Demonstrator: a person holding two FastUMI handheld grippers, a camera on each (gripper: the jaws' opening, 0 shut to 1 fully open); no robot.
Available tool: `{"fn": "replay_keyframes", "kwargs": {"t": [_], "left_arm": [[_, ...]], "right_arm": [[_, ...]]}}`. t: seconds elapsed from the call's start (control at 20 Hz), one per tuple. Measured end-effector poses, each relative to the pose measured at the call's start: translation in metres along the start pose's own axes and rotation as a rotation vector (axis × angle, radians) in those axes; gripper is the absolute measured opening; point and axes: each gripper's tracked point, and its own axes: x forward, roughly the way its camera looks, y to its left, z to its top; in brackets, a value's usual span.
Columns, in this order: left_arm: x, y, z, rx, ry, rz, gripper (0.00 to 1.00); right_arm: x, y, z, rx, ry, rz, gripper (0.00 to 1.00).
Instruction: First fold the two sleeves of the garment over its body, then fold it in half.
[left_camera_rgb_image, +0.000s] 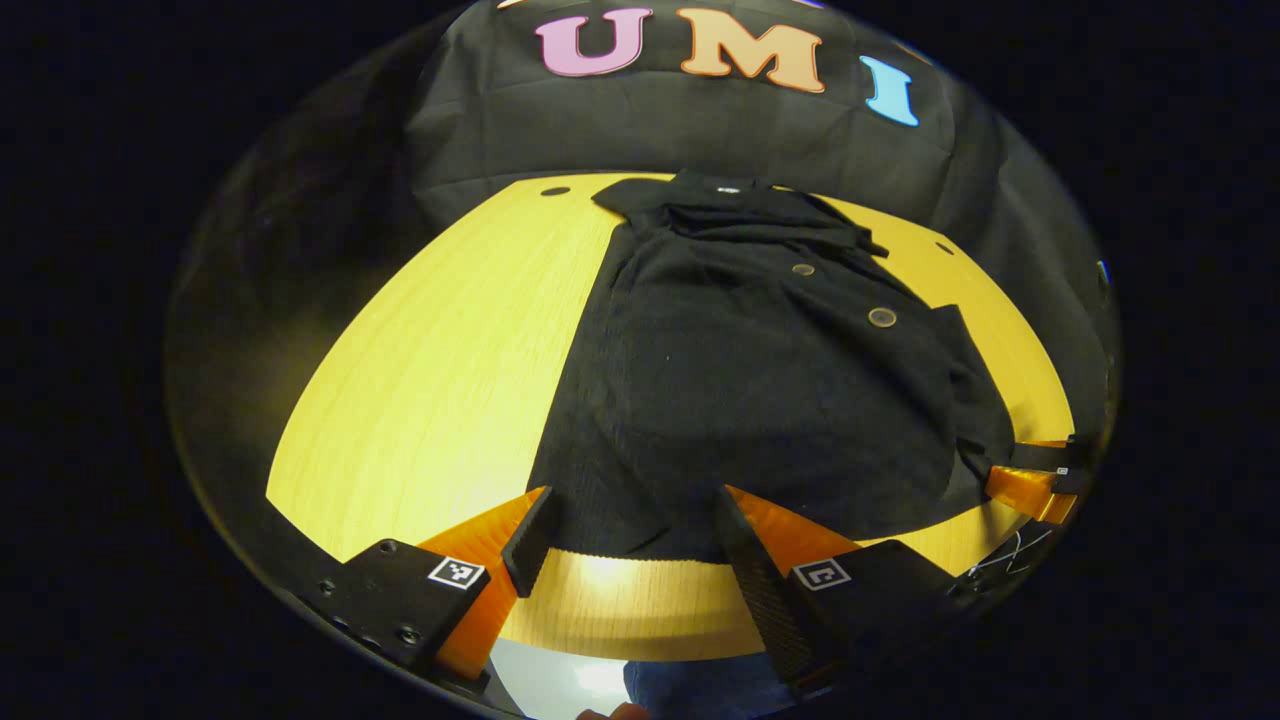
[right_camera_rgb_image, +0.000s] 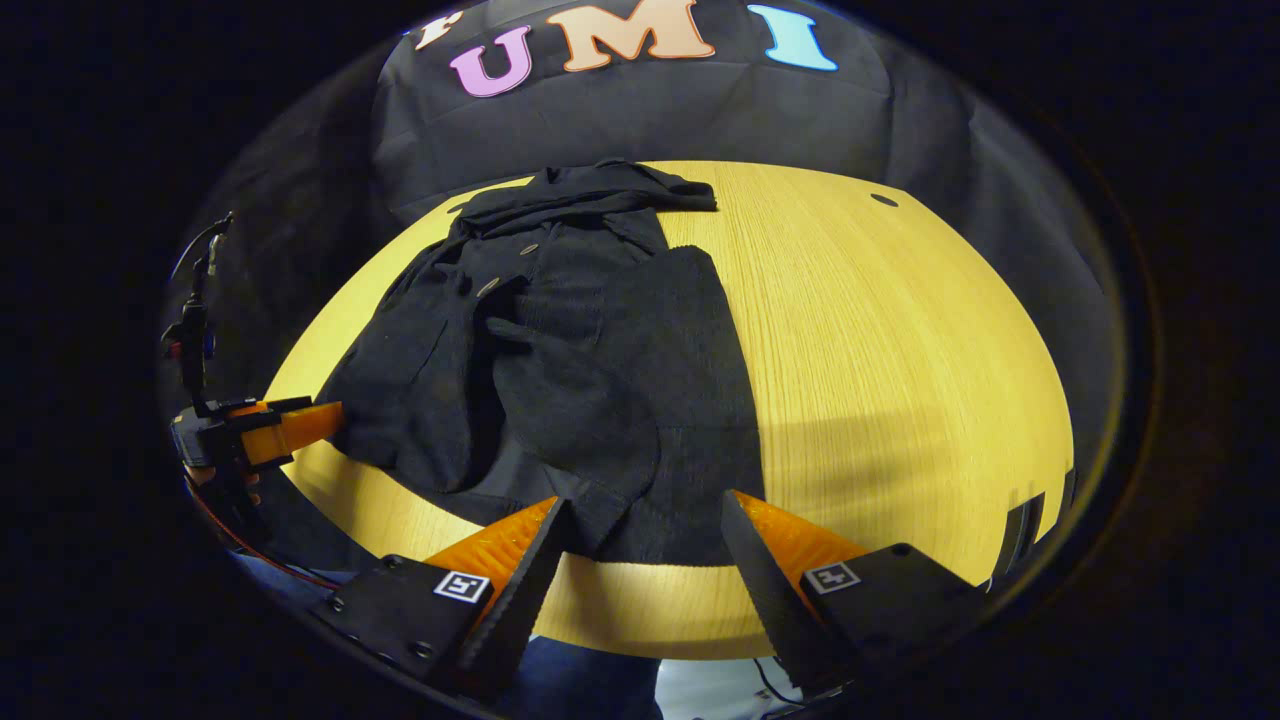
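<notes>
A black buttoned garment (left_camera_rgb_image: 760, 380) lies flat on the yellow wooden table (left_camera_rgb_image: 430, 380), collar at the far end and hem toward me. In the right gripper view both sleeves lie folded across the body of the garment (right_camera_rgb_image: 560, 370). My left gripper (left_camera_rgb_image: 632, 500) is open, its fingers straddling the left part of the hem near the table's front edge. My right gripper (right_camera_rgb_image: 645, 502) is open too, its fingers on either side of the hem's right part. The right gripper (left_camera_rgb_image: 1035, 490) shows by the garment's right hem corner; the left gripper (right_camera_rgb_image: 275, 428) shows by the left corner.
Bare table (right_camera_rgb_image: 900, 350) spreads wide to the right of the garment and a narrower strip to its left. Small round holes (left_camera_rgb_image: 555, 190) (right_camera_rgb_image: 884, 200) mark the far corners. The table's front edge runs just under both grippers, with a person's legs (left_camera_rgb_image: 700, 690) below it.
</notes>
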Motion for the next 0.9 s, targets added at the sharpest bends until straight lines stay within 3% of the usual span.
{"fn": "replay_keyframes", "kwargs": {"t": [0.2, 0.25, 0.4, 0.6, 0.65, 0.7, 0.75, 0.9], "left_arm": [[0.003, -0.001, 0.002, -0.005, -0.033, 0.009, 0.98], [0.000, -0.001, 0.001, -0.010, -0.042, 0.010, 0.97], [0.001, -0.001, 0.002, -0.012, -0.063, 0.008, 0.96], [0.001, -0.005, 0.001, -0.005, -0.057, -0.005, 0.93], [0.001, -0.009, 0.001, 0.010, -0.051, -0.015, 0.89], [0.002, -0.012, 0.000, 0.023, -0.045, -0.026, 0.79], [0.002, -0.014, 0.000, 0.030, -0.039, -0.036, 0.76], [0.003, -0.022, 0.001, 0.043, -0.029, -0.082, 0.47]], "right_arm": [[0.000, 0.000, -0.002, -0.071, -0.022, -0.022, 0.93], [0.003, -0.003, -0.002, -0.068, -0.021, -0.019, 0.97], [0.004, -0.007, -0.003, -0.057, -0.025, -0.017, 0.93], [0.006, -0.009, -0.003, -0.043, -0.024, -0.015, 0.80], [0.006, -0.009, -0.002, -0.041, -0.024, -0.014, 0.71], [0.006, -0.005, -0.002, -0.044, -0.023, -0.004, 0.71], [0.006, -0.005, -0.002, -0.047, -0.023, -0.004, 0.58], [0.008, 0.002, -0.002, -0.064, -0.014, 0.025, 0.34]]}}
